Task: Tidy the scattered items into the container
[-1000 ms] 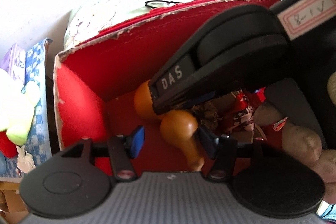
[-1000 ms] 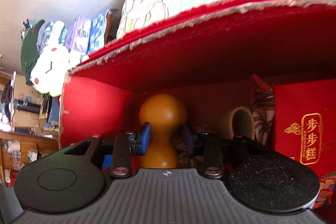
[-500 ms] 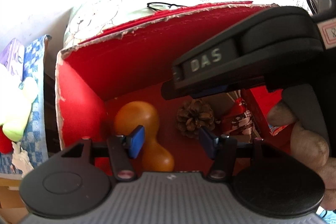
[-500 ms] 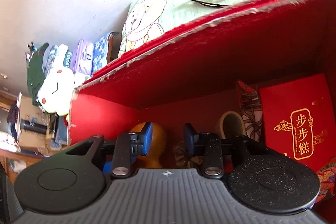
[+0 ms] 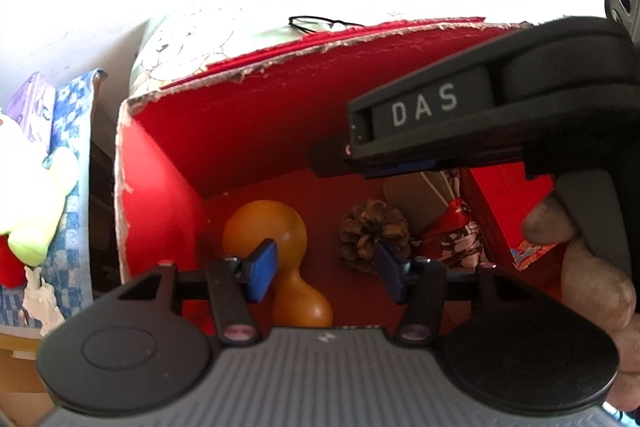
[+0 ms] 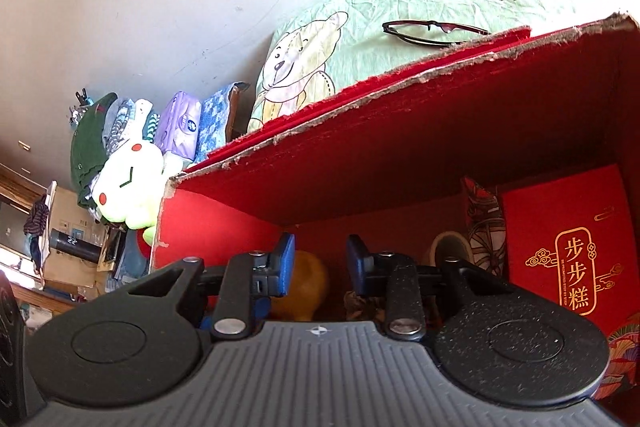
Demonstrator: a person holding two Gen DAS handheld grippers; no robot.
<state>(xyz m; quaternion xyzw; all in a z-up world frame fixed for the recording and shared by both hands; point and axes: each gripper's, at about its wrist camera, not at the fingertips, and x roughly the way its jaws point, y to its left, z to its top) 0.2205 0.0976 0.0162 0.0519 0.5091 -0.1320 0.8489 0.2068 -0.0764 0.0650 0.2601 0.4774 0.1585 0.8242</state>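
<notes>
in the box (image 5: 160, 195) the gourd (image 5: 280, 247) lies at the left, the pine cone (image 5: 372, 235) right of it, the tape roll (image 6: 450, 247) and packet (image 6: 568, 251) farther right, with glasses (image 6: 432, 31) on the pillow (image 6: 400, 23) behind the box.

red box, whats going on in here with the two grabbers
A person holds two tools over the red box, tidying items into it. An orange gourd lies on the box floor beside a pine cone, with a red packet and a tape roll further right. The right tool and the left tool are both open and empty.
</notes>
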